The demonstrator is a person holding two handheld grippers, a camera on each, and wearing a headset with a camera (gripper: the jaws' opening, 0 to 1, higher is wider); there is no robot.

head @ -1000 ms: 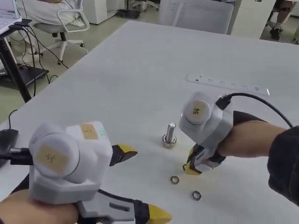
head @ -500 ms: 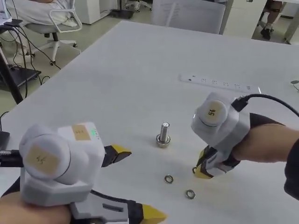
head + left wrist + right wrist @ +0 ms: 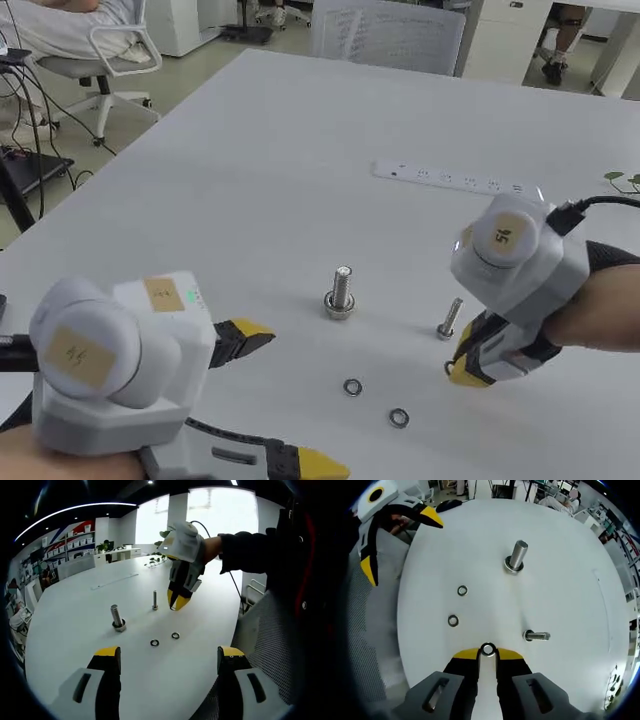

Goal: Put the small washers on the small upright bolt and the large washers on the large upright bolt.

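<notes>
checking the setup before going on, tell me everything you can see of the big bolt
The big bolt is silvery metal with a threaded shaft, standing upright on the white table. A wider shiny ring sits round its foot; whether that is its head or a washer I cannot tell. Nothing else touches it.

White table [image 3: 250, 150]: large bolt [image 3: 341, 290], small bolt [image 3: 449, 318], two loose washers [image 3: 352, 387], power strip [image 3: 455, 180].

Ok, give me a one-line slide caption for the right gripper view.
Right gripper pinching a washer near the small bolt, two loose washers and the large bolt beyond on the table.
</notes>
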